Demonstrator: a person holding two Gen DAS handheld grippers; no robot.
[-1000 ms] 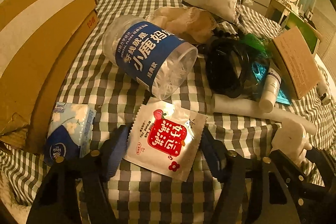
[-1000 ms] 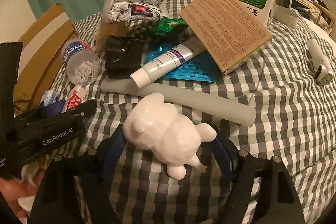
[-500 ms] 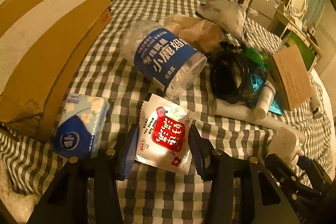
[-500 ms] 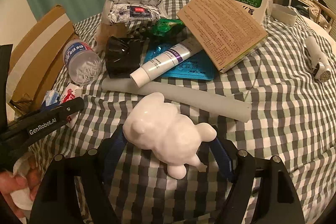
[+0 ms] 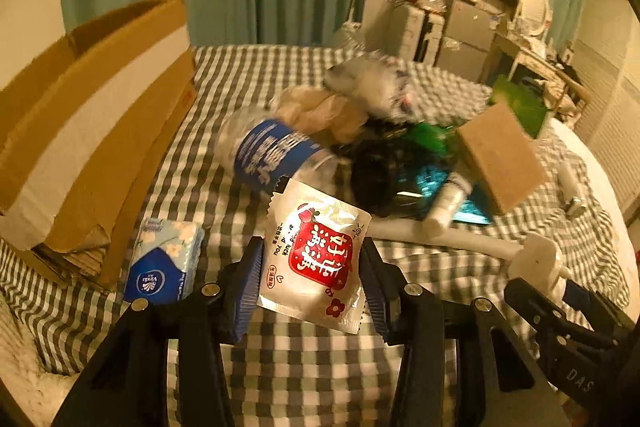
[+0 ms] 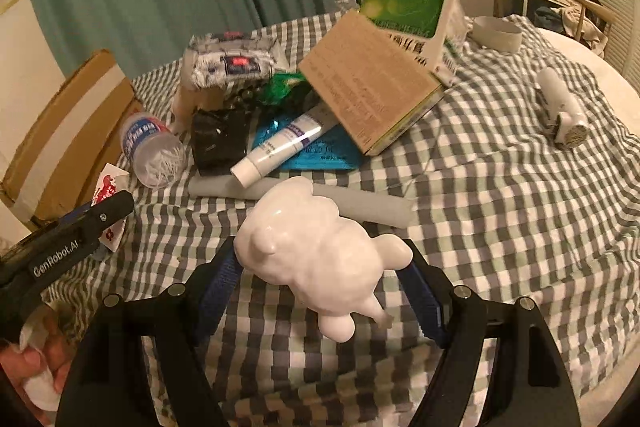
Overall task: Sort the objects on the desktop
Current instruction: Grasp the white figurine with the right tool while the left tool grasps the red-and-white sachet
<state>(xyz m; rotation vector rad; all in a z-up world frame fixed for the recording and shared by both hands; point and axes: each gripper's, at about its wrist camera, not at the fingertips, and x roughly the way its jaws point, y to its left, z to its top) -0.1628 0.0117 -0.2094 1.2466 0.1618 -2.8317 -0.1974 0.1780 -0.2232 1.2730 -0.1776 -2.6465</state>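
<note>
The left gripper (image 5: pixel 310 267) is clamping a white sachet with a red label (image 5: pixel 316 259) between its blue-padded jaws, which are pressing on both side edges of the packet. The sachet is standing tilted and lifted clear of the checked cloth (image 5: pixel 304 367), and the gripper is pointing level across the table toward the far edge. Just beyond the sachet a clear tub of cotton swabs with a blue label (image 5: pixel 272 155) is lying on its side. A blue tissue pack (image 5: pixel 164 261) is resting near the left edge, beside a cardboard box (image 5: pixel 92 131).

The right gripper (image 6: pixel 320 267) is closing its jaws on a glossy white bear figurine (image 6: pixel 316 255), which is lying sideways between the pads, raised above the cloth. Past it a pale foam tube (image 6: pixel 372 207) is lying across the table, with a white cream tube (image 6: pixel 280 151) leaning over it onto a blue foil pack (image 6: pixel 316 155). A brown printed box (image 6: pixel 368 91) is tilting against a green box (image 6: pixel 404 7). A white handheld device (image 6: pixel 560 115) is sitting well apart, toward the right edge. The person's left hand (image 6: pixel 36 359), at the lower left of the right wrist view, is gripping the other tool's handle.
</note>
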